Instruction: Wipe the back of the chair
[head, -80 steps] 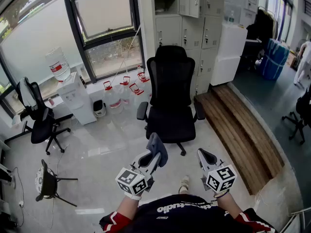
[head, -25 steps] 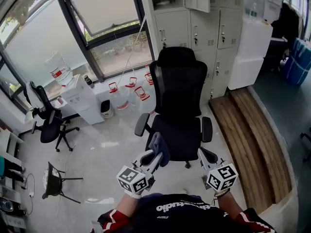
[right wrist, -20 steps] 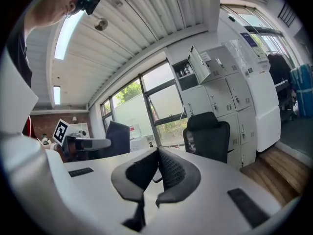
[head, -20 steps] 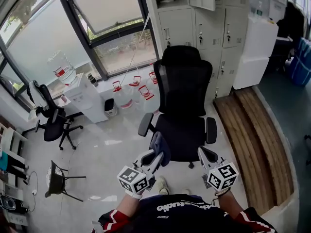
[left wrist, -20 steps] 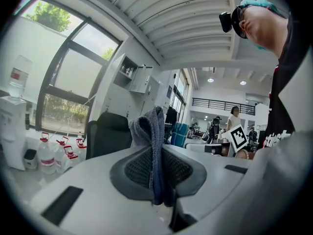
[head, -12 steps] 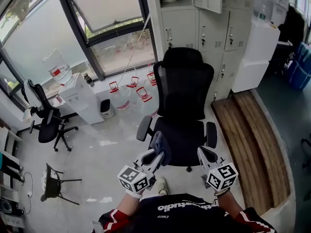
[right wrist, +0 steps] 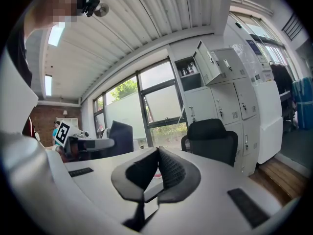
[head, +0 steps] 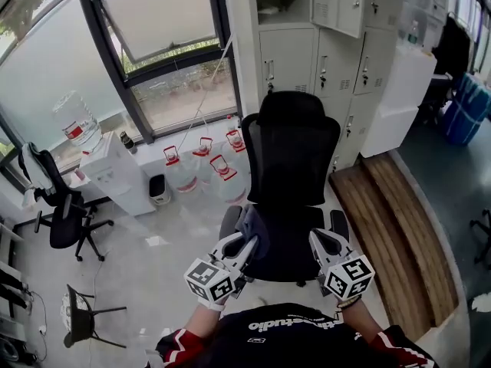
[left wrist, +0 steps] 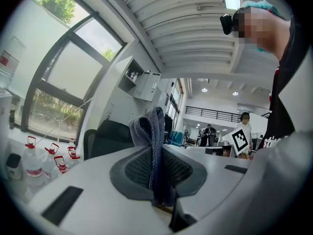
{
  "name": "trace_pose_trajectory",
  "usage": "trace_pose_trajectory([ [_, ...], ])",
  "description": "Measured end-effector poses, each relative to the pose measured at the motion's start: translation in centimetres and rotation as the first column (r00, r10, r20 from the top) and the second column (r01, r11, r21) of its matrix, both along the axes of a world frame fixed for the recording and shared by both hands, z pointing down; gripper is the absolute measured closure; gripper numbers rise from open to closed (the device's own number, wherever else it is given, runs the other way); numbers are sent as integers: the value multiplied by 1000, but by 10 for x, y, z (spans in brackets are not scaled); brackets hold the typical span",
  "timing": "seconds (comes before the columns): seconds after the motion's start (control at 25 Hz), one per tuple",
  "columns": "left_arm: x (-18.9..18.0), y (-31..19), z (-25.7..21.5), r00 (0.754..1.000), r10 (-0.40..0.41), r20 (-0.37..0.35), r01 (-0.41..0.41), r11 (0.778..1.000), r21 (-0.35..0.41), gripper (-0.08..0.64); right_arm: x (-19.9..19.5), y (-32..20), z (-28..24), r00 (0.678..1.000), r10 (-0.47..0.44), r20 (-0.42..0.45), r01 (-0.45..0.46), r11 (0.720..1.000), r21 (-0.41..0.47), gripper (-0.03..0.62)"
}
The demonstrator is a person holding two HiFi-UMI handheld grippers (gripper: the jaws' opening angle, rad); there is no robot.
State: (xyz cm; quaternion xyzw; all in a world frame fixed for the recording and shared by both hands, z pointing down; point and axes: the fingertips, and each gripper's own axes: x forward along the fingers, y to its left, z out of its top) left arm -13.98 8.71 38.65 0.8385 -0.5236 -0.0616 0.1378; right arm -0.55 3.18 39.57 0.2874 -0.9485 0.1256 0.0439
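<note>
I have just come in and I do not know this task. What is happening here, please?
A person stands in front of a black office chair, with a gripper in each hand. The left gripper is shut on a blue-grey cloth. The right gripper is shut and holds nothing. The chair faces the person, and the cloth has not yet touched its back.

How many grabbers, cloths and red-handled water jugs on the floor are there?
Grippers: 2, left gripper and right gripper
Cloth: 1
Jugs: 4
Total: 7
</note>
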Motion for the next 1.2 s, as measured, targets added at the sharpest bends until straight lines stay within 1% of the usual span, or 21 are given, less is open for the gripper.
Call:
trace_pose_trajectory([
  [0.16, -31, -16, 1, 999, 32, -14, -32, 999, -1, 505, -30, -14, -2, 999, 31, -12, -31, 999, 7, 580],
  [0.36, -58, -30, 12, 997, 71, -36, -71, 997, -4, 505, -54, -22, 4, 997, 78, -22, -78, 997, 2, 580],
  [0.44, -63, -37, 15, 995, 80, -53, -80, 997, -6, 505, -59, -25, 6, 996, 87, -37, -87, 996, 0, 578],
  [0.6, -61, -48, 22, 992, 104, -77, -106, 994, -15, 505, -60, -38, 11, 993, 99, -68, -100, 995, -4, 578],
  [0.72, -58, -60, 29, 989, 122, -86, -125, 992, -28, 505, -59, -50, 13, 992, 110, -67, -110, 994, -5, 578],
  [0.84, -52, -77, 32, 986, 143, -81, -146, 989, -29, 505, -57, -66, 17, 991, 117, -62, -118, 993, -3, 578],
  [1.04, -36, -119, 32, 983, 173, -56, -175, 984, -32, 505, -46, -110, 27, 987, 147, -65, -147, 989, -2, 580],
  [1.2, -18, -168, 32, 979, 200, -47, -202, 979, -43, 505, -29, -158, 30, 980, 183, -76, -184, 983, -2, 578],
])
